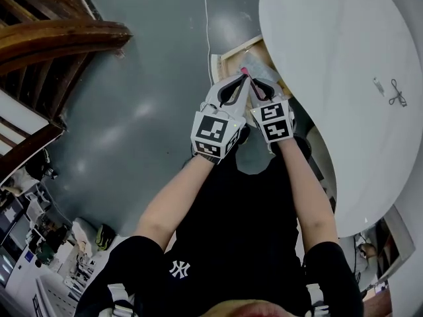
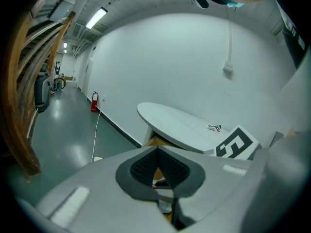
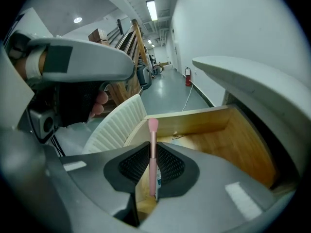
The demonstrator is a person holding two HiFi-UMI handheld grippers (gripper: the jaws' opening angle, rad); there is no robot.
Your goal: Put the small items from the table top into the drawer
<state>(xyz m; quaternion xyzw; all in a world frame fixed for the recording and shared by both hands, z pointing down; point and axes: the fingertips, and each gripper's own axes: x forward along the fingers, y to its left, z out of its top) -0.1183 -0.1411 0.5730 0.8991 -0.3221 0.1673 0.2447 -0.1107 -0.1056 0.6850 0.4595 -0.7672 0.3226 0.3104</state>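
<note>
**A:** What does the head view give that the two tool cameras do not?

**B:** The pose of the arms. Two bare forearms [image 1: 173,197] stretch forward, almost parallel, and come closer at the wrists. The left tool [image 1: 239,83] and the right tool [image 1: 254,88] stand side by side with their tips very near each other. Both point down at the open wooden drawer [image 1: 236,50]. This drawer comes out from under the round white table [image 1: 344,38]. The two marker cubes [image 1: 215,132] are just beside each other.

**A:** And the right gripper view?

**B:** It shows the grip. The right tool pinches a slim pink brush [image 3: 153,164] between its dark pads. The handle runs along the jaws and the pink head sticks out past the tips. The wooden bottom of the drawer lies below and beyond these tips. A ribbed white panel [image 3: 114,130] stands at the drawer's edge, left of the jaws. The grey body of the left tool fills the upper left.

**A:** And the left gripper view?

**B:** There the jaws are pressed together, with the tips meeting. Beyond them I see the table from the side. A small black wire-like item [image 2: 214,127] lies on top, beyond the tips and to the right. In the head view the same item lies far to the right of both tools.
</note>
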